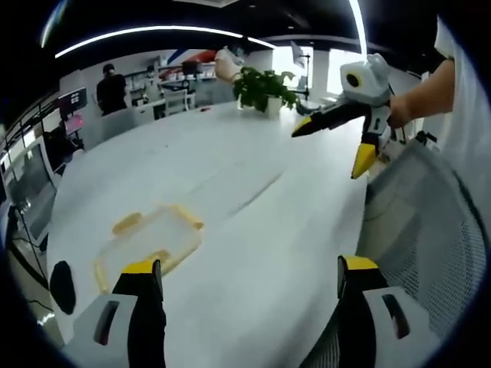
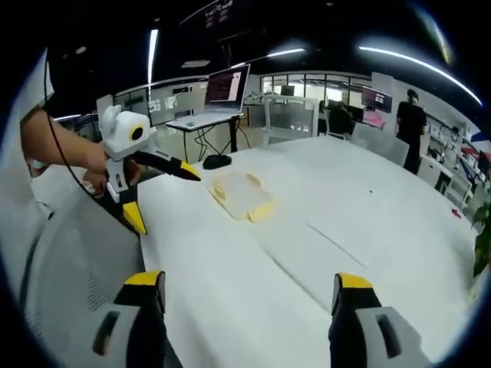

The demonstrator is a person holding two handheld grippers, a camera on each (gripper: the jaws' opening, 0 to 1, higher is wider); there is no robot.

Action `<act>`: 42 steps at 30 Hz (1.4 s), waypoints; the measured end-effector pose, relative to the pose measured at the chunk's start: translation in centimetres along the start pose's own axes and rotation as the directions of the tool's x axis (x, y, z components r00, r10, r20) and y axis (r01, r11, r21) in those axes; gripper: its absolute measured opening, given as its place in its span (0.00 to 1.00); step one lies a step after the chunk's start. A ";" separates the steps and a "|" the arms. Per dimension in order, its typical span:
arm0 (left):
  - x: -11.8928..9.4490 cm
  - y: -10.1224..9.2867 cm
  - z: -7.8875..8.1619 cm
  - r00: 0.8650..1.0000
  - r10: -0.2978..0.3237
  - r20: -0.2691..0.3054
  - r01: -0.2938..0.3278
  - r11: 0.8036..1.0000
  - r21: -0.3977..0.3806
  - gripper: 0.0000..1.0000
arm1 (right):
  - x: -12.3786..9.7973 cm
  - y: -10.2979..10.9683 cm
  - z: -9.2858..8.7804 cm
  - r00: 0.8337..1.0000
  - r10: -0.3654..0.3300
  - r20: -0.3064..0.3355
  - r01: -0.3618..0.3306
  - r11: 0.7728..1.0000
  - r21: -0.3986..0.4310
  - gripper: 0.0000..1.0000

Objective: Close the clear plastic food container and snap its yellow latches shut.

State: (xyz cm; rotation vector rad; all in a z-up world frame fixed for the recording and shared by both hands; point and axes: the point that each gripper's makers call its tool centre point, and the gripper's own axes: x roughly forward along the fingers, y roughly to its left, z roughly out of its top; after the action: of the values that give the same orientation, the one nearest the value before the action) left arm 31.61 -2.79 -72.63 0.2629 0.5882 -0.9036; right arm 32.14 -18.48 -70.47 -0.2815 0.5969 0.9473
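White table: a broad, pale, curved tabletop [image 1: 253, 230] runs across both views, with faint seams in its surface
Container: the clear plastic food container with yellow latches [image 1: 151, 244] lies flat on the table, near its edge; in the left gripper view it sits just above the left jaw tip, in the right gripper view [image 2: 242, 195] it lies further off, well beyond both jaws
Latches: yellow tabs stick out from the container's sides; whether they are snapped down is too small to tell
Left gripper: its own black jaws with yellow tips [image 1: 249, 276] stand wide apart over the table and grip nothing; seen from the right gripper view [image 2: 157, 192] it hangs in the air beside the container, jaws spread, not touching it
Right gripper: its own yellow-tipped jaws [image 2: 245, 287] are likewise spread wide with bare table between them; in the left gripper view [image 1: 334, 146] it is held up above the far side of the table, jaws splayed and empty
Hands: a person's hand [image 1: 399, 111] grasps the right gripper's white body; another hand [image 2: 96, 169] grasps the left one
Chair: a grey mesh chair back [image 1: 430, 230] stands beside the table
Plant: a green potted plant [image 1: 265, 88] stands on the far end of the table
Laptop: an open laptop [image 2: 215, 100] sits on a desk beyond the table
Person: a figure in dark clothes [image 1: 111, 90] stands in the background
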 end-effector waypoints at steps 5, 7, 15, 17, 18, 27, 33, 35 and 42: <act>-0.2 0.8 -0.2 1.000 -0.001 -0.004 0.001 1.000 0.007 0.93 | 0.7 0.0 0.2 1.000 0.013 -0.015 -0.014 1.000 -0.012 0.89; -0.2 1.0 -0.6 1.000 -0.006 -0.018 0.006 1.000 0.019 0.93 | 1.0 0.0 0.4 1.000 0.014 -0.016 -0.015 1.000 -0.011 0.89; -0.7 2.5 -1.4 0.999 -0.008 -0.049 0.011 0.999 0.050 0.92 | 2.0 0.6 1.1 0.999 0.049 -0.013 -0.049 0.999 -0.022 0.89; -0.9 3.0 -1.5 0.999 -0.004 -0.053 0.007 0.998 0.061 0.92 | 2.3 0.8 1.2 0.998 0.055 -0.021 -0.056 0.998 -0.042 0.89; -1.0 3.2 -1.6 0.998 -0.007 -0.058 0.011 0.998 0.065 0.92 | 2.5 0.9 1.2 0.998 0.058 -0.029 -0.059 0.997 -0.052 0.88; -1.2 4.7 -2.2 0.996 -0.018 -0.089 0.028 0.994 0.106 0.92 | 3.9 0.9 2.0 0.996 0.079 -0.051 -0.083 0.992 -0.092 0.87; -1.5 5.7 -2.9 0.993 -0.028 -0.117 0.044 0.989 0.139 0.91 | 4.8 1.0 2.7 0.993 0.098 -0.069 -0.106 0.986 -0.131 0.86; -1.7 6.1 -3.0 0.992 -0.031 -0.123 0.049 0.988 0.143 0.91 | 5.2 0.9 3.0 0.992 0.100 -0.073 -0.109 0.984 -0.140 0.86; -2.1 7.8 -3.4 0.989 -0.040 -0.143 0.062 0.985 0.159 0.91 | 6.3 0.8 3.7 0.989 0.117 -0.088 -0.130 0.978 -0.161 0.85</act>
State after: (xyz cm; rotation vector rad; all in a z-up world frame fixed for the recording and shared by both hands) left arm 35.63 4.81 -74.40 0.4632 0.6528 -0.9901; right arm 35.54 -12.01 -71.17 -0.4365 0.6134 1.1129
